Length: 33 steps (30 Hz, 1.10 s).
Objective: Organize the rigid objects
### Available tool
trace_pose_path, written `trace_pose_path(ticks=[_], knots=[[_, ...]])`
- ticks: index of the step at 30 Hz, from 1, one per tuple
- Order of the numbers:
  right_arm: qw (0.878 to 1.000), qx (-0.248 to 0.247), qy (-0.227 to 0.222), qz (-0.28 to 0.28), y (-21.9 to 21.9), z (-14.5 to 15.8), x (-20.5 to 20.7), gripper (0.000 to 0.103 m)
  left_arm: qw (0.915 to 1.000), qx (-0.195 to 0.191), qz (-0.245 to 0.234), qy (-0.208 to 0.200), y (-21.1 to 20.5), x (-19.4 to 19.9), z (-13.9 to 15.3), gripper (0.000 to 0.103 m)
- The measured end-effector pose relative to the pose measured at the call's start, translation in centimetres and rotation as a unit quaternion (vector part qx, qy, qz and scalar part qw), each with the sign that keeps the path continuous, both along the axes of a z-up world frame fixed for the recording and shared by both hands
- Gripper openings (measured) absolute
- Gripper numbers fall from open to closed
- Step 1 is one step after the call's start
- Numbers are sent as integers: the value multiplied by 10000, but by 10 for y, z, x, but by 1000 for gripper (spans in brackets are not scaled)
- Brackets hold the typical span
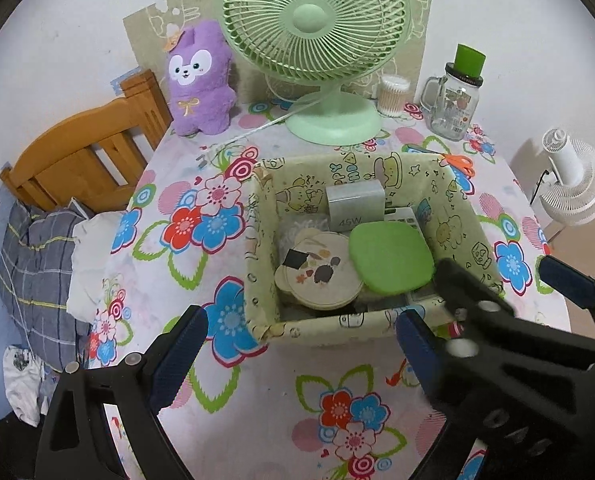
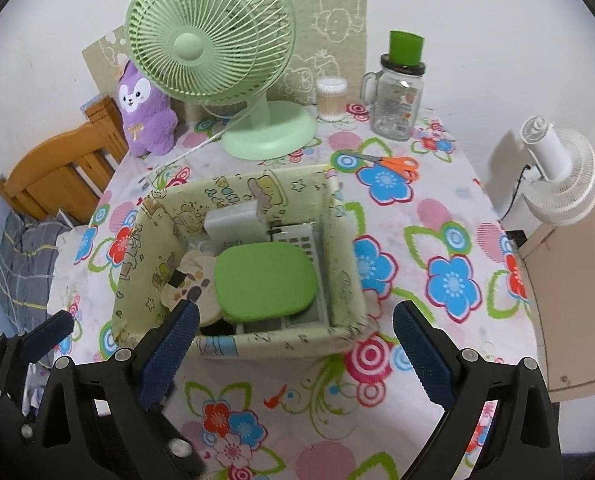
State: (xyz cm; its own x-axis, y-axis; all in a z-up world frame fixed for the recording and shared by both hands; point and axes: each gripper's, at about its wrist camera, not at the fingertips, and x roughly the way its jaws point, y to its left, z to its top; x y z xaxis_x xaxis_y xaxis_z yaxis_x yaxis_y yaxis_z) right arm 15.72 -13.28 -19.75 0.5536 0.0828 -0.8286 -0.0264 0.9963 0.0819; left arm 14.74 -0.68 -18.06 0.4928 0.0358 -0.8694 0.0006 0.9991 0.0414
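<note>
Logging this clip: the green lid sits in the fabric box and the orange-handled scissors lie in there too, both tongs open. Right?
Not quite. The scissors lie outside the box, on the tablecloth beyond its far corner, as the right wrist view shows. The green lid is inside; the left tongs and right tongs are open.

A pale green fabric storage box [image 1: 265,240] printed with cartoon figures sits open at centre frame. Inside, a rounded green lid [image 1: 391,258] lies tilted at right, overlapping a round beige case [image 1: 321,276] with painted blotches at left. Behind them a grey charger block [image 1: 355,202] marked 45W stands upright, with a white remote [image 2: 297,238] beside it.
</note>
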Motion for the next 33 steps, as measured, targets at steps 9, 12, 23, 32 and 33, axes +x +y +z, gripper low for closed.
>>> trace_pose_path(ticks=[9, 12, 23, 32, 33], knots=[[9996, -106, -221, -131, -20, 22, -27, 99, 9999, -54, 139, -57, 12, -16, 16, 97], [9994, -90, -286, -177, -25, 30, -36, 99, 9998, -40, 146, -100, 14, -21, 23, 97], [9962, -365, -784, -116, -28, 69, -63, 99, 9988, 275, 17, -410, 8, -43, 54, 99], [9955, -144, -926, -160, -36, 98, -80, 99, 9987, -75, -25, -511, 13, -57, 86, 102], [9951, -97, -962, -184, -38, 102, -82, 99, 9985, -115, -71, -538, 12, -59, 90, 103]])
